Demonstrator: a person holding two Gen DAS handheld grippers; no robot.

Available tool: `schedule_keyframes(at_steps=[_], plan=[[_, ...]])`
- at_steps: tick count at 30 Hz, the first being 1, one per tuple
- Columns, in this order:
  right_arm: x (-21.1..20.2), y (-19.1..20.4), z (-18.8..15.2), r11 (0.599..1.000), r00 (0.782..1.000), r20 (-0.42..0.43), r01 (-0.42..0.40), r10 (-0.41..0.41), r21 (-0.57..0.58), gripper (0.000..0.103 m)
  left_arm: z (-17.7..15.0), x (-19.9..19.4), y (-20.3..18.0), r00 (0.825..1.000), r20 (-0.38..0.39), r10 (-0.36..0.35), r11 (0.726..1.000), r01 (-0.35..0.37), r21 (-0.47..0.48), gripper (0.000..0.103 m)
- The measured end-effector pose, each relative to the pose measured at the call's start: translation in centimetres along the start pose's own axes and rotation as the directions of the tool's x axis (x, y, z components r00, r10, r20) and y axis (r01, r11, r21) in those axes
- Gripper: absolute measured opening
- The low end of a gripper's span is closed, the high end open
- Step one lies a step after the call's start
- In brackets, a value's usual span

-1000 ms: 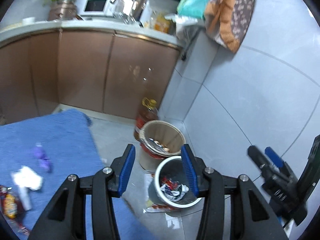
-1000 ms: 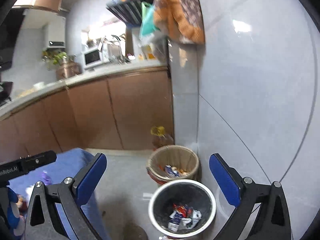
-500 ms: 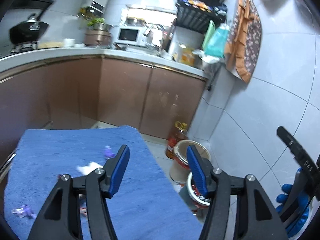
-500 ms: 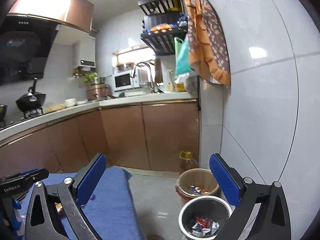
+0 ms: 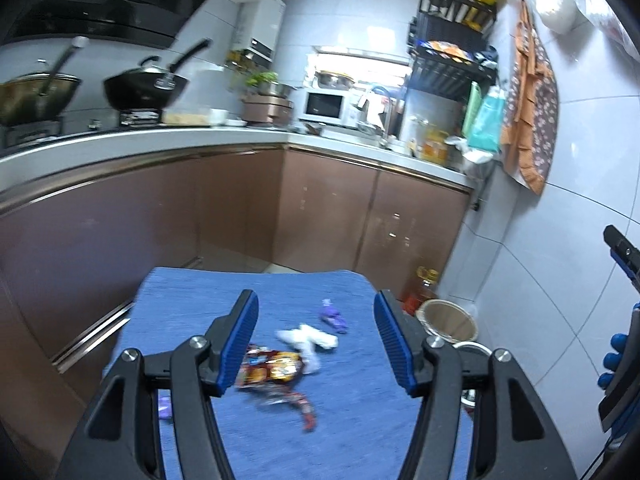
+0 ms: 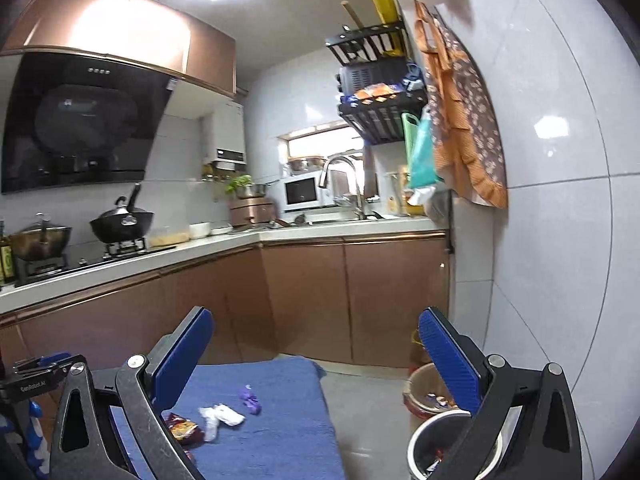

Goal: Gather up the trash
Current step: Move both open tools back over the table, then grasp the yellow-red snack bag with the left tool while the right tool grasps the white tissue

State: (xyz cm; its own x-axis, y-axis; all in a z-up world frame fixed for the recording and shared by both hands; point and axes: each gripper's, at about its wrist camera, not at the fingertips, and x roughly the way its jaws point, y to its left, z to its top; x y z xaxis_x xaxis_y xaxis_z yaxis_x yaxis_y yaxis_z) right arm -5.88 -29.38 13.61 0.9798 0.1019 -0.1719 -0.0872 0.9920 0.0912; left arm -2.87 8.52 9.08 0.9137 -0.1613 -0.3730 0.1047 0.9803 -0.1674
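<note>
Left wrist view: left gripper fingers apart, empty, over red wrapper – right gripper fingers wide, empty.

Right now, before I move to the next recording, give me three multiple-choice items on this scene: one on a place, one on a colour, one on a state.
1. Where does the crumpled white tissue lie?
A. on the blue cloth-covered table
B. in the metal-rimmed bin
C. on the counter

2. What colour is the small wrapper beyond the tissue?
A. green
B. purple
C. yellow

3. How does the left gripper stand?
A. shut on the tissue
B. shut on nothing
C. open, holding nothing

Answers: 1 A, the tissue rests on the blue cloth; 2 B, the wrapper shows purple in both views; 3 C, its blue pads stand apart above the litter.
</note>
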Motion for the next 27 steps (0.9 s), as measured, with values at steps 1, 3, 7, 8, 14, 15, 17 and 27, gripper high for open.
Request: schedule_keyframes(at_steps=[1, 3, 7, 8, 14, 15, 17, 27], plan=[[-0.2, 0.4, 0.2, 1.000, 1.000, 0.003, -0.013, 0.013, -0.002, 0.103, -0.1, -0.5, 0.6, 1.000, 0.004, 0.011, 1.000, -0.011, -0.001, 0.058], [-0.6, 0.9, 0.3, 0.999, 0.999, 0.011, -0.033, 0.033, -0.003, 0.103, -0.4, -1.6, 1.7, 0.999, 0.011, 0.034, 0.999, -0.034, -0.006, 0.059], [-0.5, 1.8, 0.3, 0.997, 0.997, -0.001, -0.075, 0.075, 0.002, 0.103, -1.0, -3.1, 3.6, 0.997, 0.012, 0.076, 0.997, -0.076, -0.010, 0.061], [-0.3, 2.1, 0.2, 0.996, 0.996, -0.012, -0.084, 0.084, -0.001, 0.103, -1.1, -3.3, 3.9, 0.996, 0.012, 0.083, 0.996, -0.083, -0.011, 0.061], [2.1, 3.1, -1.4, 0.989, 0.985, -0.095, -0.147, 0.145, -0.014, 0.103, -1.5, -2.6, 5.4, 0.996, -0.011, 0.086, 0.996, -0.087, -0.029, 0.062], [2.7, 3.3, -1.8, 0.987, 0.981, -0.115, -0.159, 0.156, -0.018, 0.103, -1.6, -2.0, 5.4, 0.996, -0.023, 0.082, 0.996, -0.083, -0.030, 0.062], [4.3, 3.6, -2.8, 0.983, 0.971, -0.159, -0.183, 0.177, -0.023, 0.103, -2.2, -0.3, 5.3, 0.996, -0.060, 0.069, 0.997, -0.070, -0.021, 0.062], [12.5, 3.8, -8.6, 0.968, 0.904, -0.363, -0.249, 0.226, -0.016, 0.103, -7.8, 13.0, 1.8, 0.947, -0.320, 0.015, 0.995, 0.018, 0.099, 0.062]])
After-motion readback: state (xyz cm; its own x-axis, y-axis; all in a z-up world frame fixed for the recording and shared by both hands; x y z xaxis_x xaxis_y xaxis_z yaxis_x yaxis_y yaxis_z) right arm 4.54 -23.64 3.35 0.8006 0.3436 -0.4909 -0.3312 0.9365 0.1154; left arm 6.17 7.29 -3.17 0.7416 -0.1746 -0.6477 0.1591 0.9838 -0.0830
